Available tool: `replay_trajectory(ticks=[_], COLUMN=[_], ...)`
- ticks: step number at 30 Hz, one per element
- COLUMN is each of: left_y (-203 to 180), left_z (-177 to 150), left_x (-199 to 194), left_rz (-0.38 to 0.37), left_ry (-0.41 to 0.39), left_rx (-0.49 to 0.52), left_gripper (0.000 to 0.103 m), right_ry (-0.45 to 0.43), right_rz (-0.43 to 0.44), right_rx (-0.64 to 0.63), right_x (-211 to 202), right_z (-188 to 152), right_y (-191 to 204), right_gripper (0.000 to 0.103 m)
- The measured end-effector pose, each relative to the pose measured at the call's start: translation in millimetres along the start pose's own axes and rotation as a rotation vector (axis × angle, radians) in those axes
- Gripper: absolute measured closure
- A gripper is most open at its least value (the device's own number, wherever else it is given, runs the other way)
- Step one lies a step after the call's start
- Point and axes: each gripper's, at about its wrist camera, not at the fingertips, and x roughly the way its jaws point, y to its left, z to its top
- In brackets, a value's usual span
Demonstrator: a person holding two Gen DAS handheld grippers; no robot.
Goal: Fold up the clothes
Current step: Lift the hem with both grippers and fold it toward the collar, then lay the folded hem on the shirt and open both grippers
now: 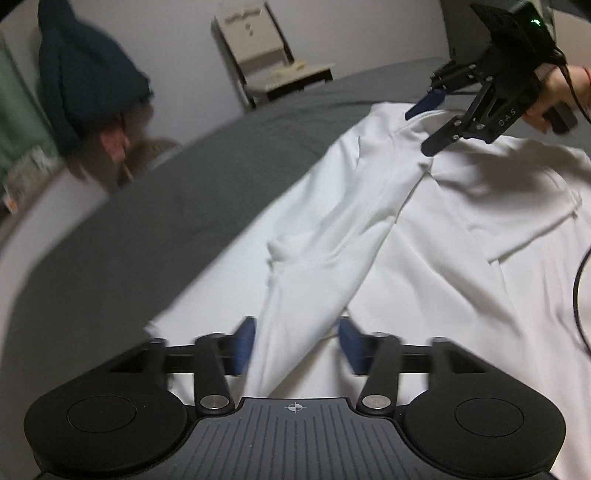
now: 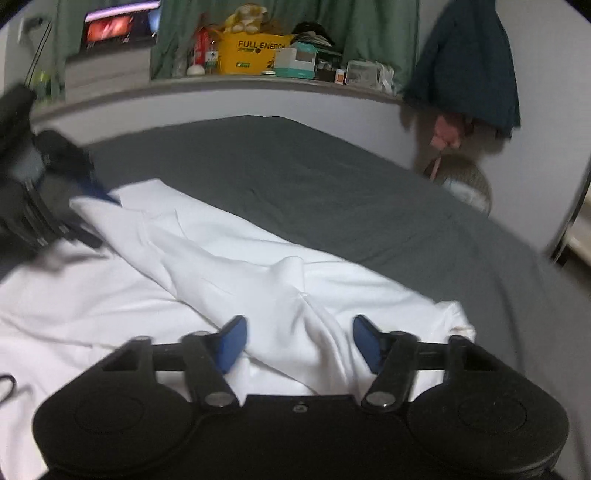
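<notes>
Left gripper: your left gripper point(image 1: 297, 343) sits low with its blue pads spread, a fold of the white long-sleeved cotton garment point(image 1: 424, 236) running between them, not pinched.
Right gripper: your right gripper point(image 2: 299, 341) is likewise released, straddling the sleeve ridge.
Garment: spread on the grey bedsheet point(image 2: 314, 177).
Surroundings: cluttered shelf point(image 2: 258, 79) behind; dark teal hanging jacket point(image 2: 469, 62) beside.
Room: bare sheet beyond the garment's far edge.

Plain white garment point(image 1: 424, 236), dark grey bedsheet point(image 2: 314, 177), blue fingertips point(image 2: 232, 341), yellow box point(image 2: 251, 55), green curtain point(image 2: 384, 33)
</notes>
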Motion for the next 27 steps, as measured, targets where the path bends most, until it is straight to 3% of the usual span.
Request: replay_trajectory(ticks=[1,2,7,10,15,18,21,24,26,27], left_y=[0,0,-6,-17,-40,-43,-47,-50,-49,-49], left_z=[0,-1,-10,-22,-45,-53,-52,-56,-56,-56], left_x=[3,3,-28,-57,-77,-80,-79,-85,-91,-95], left_rz=[-0.014,-0.022,-0.024,-0.045,-0.097,-0.11,-0.099,-0.087,-0.088,-0.092], left_ry=[0.01,0.003,-0.125,-0.185,-0.13,-0.093,-0.056,-0.067,-0.103,-0.124], left_rx=[-0.02,-0.033,-0.071,-0.063,0.009,-0.017,0.004,0.043,0.055,0.056], left_gripper=[0.088,0.097,0.099,0.099,0.099,0.098,0.098,0.097,0.079,0.072], right_ry=[-0.002,-0.004,-0.037,0.04,0.173,0.214,0.182,0.062,-0.034,-0.071], right_rz=[0.008,0.015,0.055,0.085,0.153,0.16,0.168,0.198,0.222,0.224], right_rx=[0.02,0.039,0.072,0.031,-0.017,-0.014,0.052,0.148,0.223,0.259], right_x=[0,-1,-42,-53,-55,-50,-56,-77,-91,-93], right_z=[-1,-3,-12,-21,-32,-32,-31,-25,-21,-18], right_y=[-3,-6,-16,-12,-3,-1,-15,-33,-46,-50], right_gripper=[0.081,0.096,0.096,0.096,0.096,0.096,0.089,0.063,0.038,0.035])
